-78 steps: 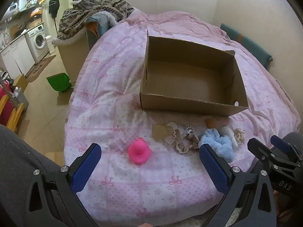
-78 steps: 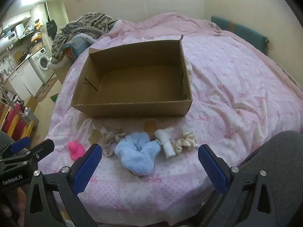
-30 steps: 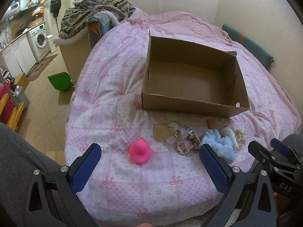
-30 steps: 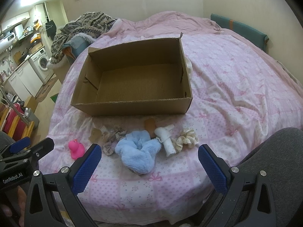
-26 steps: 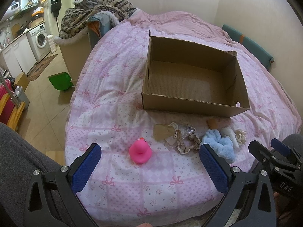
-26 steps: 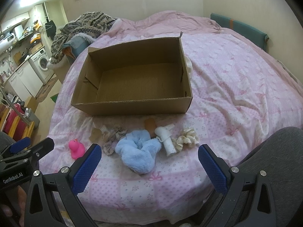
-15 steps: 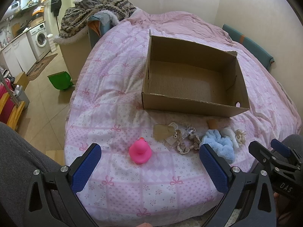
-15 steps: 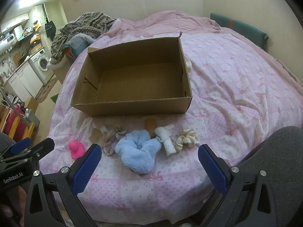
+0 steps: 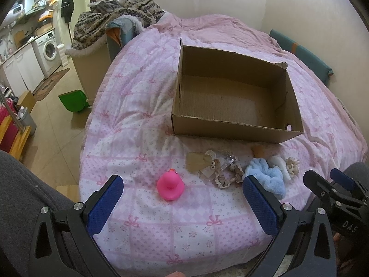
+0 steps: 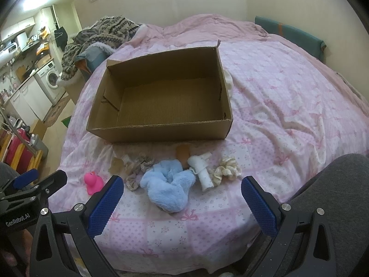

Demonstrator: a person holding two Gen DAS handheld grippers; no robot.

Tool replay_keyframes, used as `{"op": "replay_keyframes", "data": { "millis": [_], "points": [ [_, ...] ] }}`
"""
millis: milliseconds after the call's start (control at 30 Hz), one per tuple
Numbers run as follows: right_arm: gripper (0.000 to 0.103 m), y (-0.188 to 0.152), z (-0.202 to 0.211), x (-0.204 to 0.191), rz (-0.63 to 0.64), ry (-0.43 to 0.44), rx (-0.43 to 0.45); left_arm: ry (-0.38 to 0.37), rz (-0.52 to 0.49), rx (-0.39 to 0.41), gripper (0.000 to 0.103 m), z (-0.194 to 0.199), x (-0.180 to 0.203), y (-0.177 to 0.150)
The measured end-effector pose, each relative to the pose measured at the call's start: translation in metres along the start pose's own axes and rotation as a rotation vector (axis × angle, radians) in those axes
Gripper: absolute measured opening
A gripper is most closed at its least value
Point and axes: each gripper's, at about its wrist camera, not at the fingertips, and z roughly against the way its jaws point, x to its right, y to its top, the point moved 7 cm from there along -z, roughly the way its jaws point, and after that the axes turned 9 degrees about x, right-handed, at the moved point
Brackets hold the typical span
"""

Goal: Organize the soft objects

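An empty cardboard box (image 9: 233, 129) (image 10: 159, 133) lies on the pink bedspread (image 9: 143, 101). In front of it lie a row of soft items: a pink duck (image 9: 170, 185) (image 10: 93, 182), beige scrunchies with a tag (image 9: 216, 168) (image 10: 136, 167), a fluffy blue scrunchie (image 9: 265, 176) (image 10: 168, 184), a white rolled cloth (image 10: 203, 170), a cream scrunchie (image 10: 227, 168) and a brown item (image 10: 183, 153). My left gripper (image 9: 182, 198) is open and empty, just short of the duck. My right gripper (image 10: 182, 198) is open and empty, just short of the blue scrunchie.
A pile of patterned blankets (image 9: 115, 25) sits at the bed's far left. A green dustpan (image 9: 72, 100) lies on the floor beside the bed, with a washing machine (image 9: 49, 50) behind. A teal cushion (image 10: 290, 32) lies against the right wall.
Both grippers stay open and nearly still; the views have shifted only very slightly. The objects have not moved.
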Motion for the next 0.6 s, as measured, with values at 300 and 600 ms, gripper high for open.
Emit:
{"op": "replay_keyframes", "data": {
  "millis": [300,600],
  "points": [
    [0.103,-0.0015,0.0015,0.0008,0.005,0.004,0.002,0.012,0.002,0.008,0.103,0.0012,-0.0014,-0.0011],
    [0.103,0.0009,0.0046,-0.0005,0.007,-0.003,0.007,0.005,-0.004,0.006,0.103,0.0025,0.0005,-0.0004]
  ]
}}
